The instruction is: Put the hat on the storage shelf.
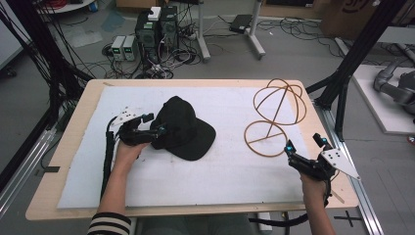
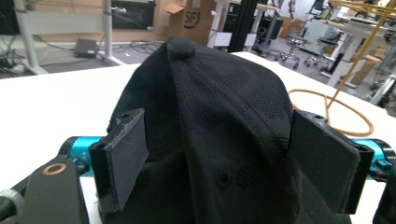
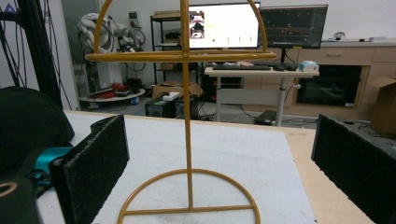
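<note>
A black baseball cap (image 1: 183,128) lies on the white mat (image 1: 220,171), left of the middle, brim toward the right. My left gripper (image 1: 154,123) is at its left rear, open; in the left gripper view the cap's crown (image 2: 224,107) fills the gap between the pads (image 2: 123,158), which flank it closely without visibly squeezing it. A golden wire hat stand (image 1: 277,116) is upright at the right. My right gripper (image 1: 304,142) hovers just in front of the stand, open and holding nothing. In the right gripper view the stand's pole (image 3: 187,140) is centred between the jaws, with the cap (image 3: 28,126) at the left.
The mat covers most of a wooden table (image 1: 73,142). Black frame posts (image 1: 342,83) rise at both sides of the table. Computers and tangled cables (image 1: 156,34) sit on the floor beyond the far edge.
</note>
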`<state>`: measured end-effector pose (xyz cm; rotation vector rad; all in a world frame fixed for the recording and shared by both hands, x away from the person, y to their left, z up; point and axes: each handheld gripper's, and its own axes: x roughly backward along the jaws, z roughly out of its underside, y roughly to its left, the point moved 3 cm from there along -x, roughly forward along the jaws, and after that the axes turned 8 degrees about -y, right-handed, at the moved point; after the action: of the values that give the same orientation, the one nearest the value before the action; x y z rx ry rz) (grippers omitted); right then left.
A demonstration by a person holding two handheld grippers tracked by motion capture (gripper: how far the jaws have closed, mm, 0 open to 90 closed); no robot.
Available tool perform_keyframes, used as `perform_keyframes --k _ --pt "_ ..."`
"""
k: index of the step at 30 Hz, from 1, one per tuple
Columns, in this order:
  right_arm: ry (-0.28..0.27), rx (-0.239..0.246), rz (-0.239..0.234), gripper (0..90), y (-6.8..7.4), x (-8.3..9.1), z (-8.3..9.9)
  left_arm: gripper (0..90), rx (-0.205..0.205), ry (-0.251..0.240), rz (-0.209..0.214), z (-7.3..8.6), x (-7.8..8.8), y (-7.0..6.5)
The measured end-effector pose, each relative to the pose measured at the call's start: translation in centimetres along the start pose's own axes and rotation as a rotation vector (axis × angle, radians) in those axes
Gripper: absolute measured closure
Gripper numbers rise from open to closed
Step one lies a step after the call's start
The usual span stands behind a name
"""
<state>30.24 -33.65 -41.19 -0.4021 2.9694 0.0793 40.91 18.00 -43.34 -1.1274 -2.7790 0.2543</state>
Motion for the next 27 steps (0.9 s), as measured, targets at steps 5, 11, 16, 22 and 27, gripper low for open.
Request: perform_keyframes --k 5,11,16,22,27 --pt "-0.002 0.002 0.000 3.5 -0.02 -0.02 -0.03 20.0 0.029 0.021 0.033 0.49 -0.42 -0.09" --pt "0.004 -0.002 0.003 3.5 -0.04 0.01 0.06 25.5 0.034 0.025 0.062 0.66 -0.66 -0.41" --pt "0.003 0.000 0.005 3.5 -0.09 0.00 0.10 38.0 0.042 0.020 0.084 0.51 -0.49 -0.47" --pt "0.005 0.001 0.007 3.5 -0.10 0.00 0.12 52.1 0.057 0.027 0.070 0.40 -0.36 -0.43" --pt "0.006 0.003 0.005 3.5 -0.05 0.00 0.14 64.3 0.042 0.033 0.058 0.28 -0.24 -0.60"
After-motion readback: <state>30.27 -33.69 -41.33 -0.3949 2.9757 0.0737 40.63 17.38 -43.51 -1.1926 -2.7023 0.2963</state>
